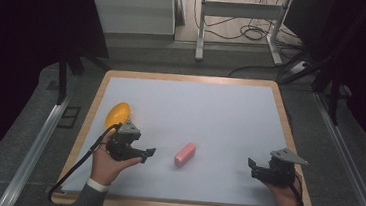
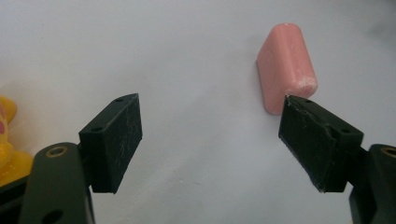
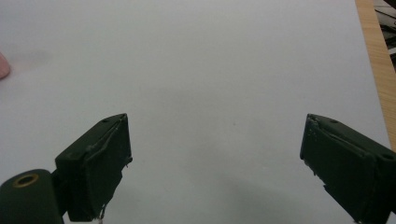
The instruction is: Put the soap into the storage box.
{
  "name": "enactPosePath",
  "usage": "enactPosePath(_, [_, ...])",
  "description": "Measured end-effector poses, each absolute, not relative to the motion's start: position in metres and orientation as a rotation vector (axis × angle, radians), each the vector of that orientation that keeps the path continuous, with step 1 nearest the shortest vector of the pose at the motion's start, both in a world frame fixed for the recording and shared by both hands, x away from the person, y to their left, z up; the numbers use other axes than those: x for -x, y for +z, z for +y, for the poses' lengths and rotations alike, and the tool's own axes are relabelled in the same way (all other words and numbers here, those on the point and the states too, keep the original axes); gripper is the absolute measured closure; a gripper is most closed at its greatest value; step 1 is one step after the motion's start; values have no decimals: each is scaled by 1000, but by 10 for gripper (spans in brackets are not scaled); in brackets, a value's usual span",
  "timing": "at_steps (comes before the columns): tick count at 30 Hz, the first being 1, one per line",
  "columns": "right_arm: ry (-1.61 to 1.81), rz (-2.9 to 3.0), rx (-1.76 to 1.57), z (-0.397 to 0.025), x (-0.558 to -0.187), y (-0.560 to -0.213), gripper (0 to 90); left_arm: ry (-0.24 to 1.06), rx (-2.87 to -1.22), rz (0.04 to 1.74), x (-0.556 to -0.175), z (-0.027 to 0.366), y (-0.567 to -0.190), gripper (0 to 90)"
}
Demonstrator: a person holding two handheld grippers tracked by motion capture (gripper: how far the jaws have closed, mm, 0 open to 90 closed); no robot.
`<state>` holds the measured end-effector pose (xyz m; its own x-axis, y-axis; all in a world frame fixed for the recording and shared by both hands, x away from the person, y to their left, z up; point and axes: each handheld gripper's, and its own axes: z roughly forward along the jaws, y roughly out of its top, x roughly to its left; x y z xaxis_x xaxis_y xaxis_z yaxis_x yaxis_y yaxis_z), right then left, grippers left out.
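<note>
A pink rounded block (image 1: pixel 185 154) lies on the white table top (image 1: pixel 205 110), near the middle front. My left gripper (image 1: pixel 147 153) sits just left of it, open, jaws pointing right toward it. In the left gripper view the pink block (image 2: pixel 285 67) lies ahead of the right jaw, outside the gap of the left gripper (image 2: pixel 210 140). My right gripper (image 1: pixel 251 167) rests at the front right, open and empty, pointing left. In the right gripper view the right gripper (image 3: pixel 215 163) frames bare table, and an edge of the pink block (image 3: pixel 3 65) peeks in at far left.
A yellow-orange toy (image 1: pixel 117 114) lies behind the left hand near the table's left edge, and the yellow toy (image 2: pixel 7 144) touches the left gripper view's left border. The wooden table rim (image 1: pixel 288 137) runs along the right side. Cables and metal frame legs (image 1: pixel 201 29) stand beyond the table.
</note>
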<state>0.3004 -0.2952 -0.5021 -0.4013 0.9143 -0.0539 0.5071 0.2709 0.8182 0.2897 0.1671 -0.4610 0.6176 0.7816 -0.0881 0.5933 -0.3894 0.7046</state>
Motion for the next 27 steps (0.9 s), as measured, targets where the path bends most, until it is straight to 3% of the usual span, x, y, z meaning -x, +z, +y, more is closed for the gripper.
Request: enactPosePath(27, [990, 2021, -1266, -295, -300, -502, 84, 288, -2212, 955, -295, 108, -448, 242])
